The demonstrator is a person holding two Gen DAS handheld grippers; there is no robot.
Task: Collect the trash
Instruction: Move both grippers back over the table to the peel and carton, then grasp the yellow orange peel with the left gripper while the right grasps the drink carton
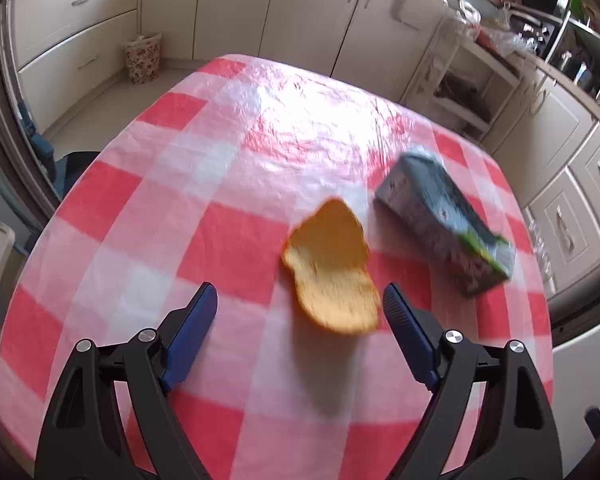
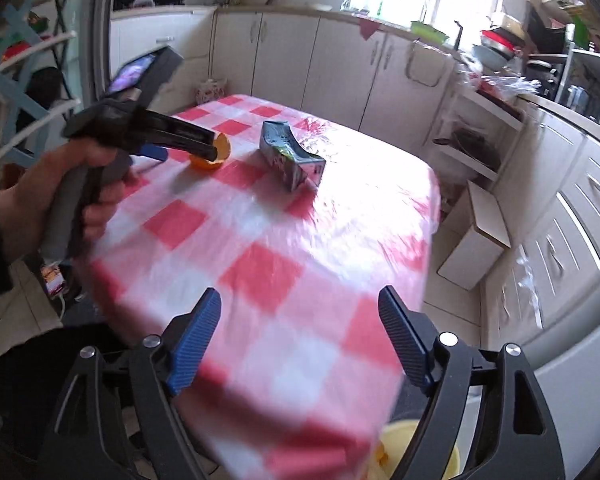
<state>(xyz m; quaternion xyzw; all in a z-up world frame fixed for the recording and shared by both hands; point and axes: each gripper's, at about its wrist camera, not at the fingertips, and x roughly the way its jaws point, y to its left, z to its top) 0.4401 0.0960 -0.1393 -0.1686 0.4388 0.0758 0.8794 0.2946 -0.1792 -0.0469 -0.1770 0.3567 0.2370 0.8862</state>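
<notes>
Hovering over the desk (image 1: 112, 208) with its red-and-white checked cloth, our left gripper (image 1: 300, 304) has its blue fingers (image 1: 194, 332) spread wide, nothing pinched between them. An orange peel (image 1: 330, 268) lies on the cloth just ahead, between the two finger tips in the left wrist view and nearer the right-hand one, though we cannot tell whether either touches it. Beside the peel, further right and a little further back, a crushed drink carton (image 1: 446, 224) lies on its side, apart from the peel.

From the right wrist view we see our left hand (image 2: 48, 204) gripping the handle of that gripper at the left edge, the tool reaching out so that its black arm crosses in front of the orange peel (image 2: 220, 156). The carton (image 2: 288, 152) sits just to the right of it on the far half of the desk (image 2: 380, 208).

Our right gripper (image 2: 300, 308) hangs over the near edge of the desk, well apart from both pieces of trash, its fingers (image 2: 198, 328) also spread with only cloth beneath them. Below the desk edge, at the bottom of that view, part of a yellow bucket (image 2: 400, 436) shows between the gripper's arms. Cream kitchen cabinets (image 1: 308, 8) stand behind the desk.
</notes>
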